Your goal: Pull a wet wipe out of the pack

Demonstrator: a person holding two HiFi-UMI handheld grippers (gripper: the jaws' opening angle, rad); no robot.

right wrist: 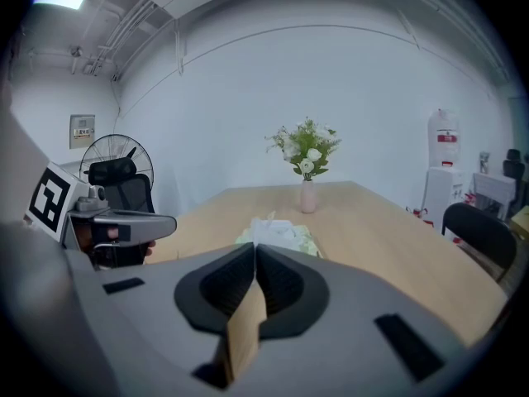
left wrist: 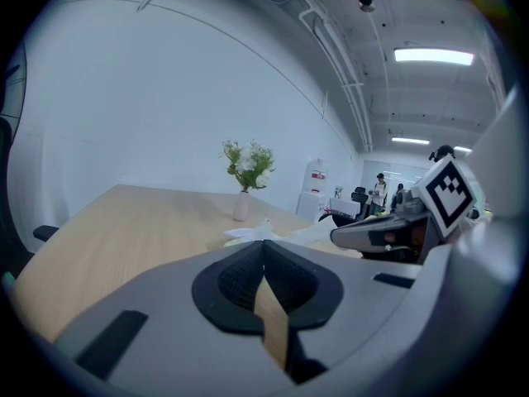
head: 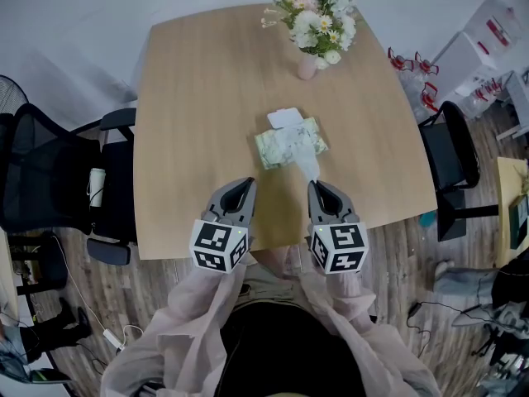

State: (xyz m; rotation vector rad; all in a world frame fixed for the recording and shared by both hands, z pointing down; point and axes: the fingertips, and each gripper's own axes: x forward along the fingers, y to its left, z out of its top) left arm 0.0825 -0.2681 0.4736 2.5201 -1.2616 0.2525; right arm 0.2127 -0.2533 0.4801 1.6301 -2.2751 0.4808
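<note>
Pale green floral pack (head: pixel 289 145) lay at centre of table (head: pixel 198 98), white lid flap open. Wipe (head: pixel 307 164) stretched from pack toward near edge, tip pinched in closed right gripper (head: pixel 315 184). Left gripper (head: pixel 249 181) closed, empty, alongside. Flower vase (head: pixel 307 66) stood beyond pack.

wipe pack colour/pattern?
The pack is pale green with a whitish print; its flap lid is white. The head view shows it best.

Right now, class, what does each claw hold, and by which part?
Right claw pinches the wet wipe by its free tip; left claw holds nothing.
</note>
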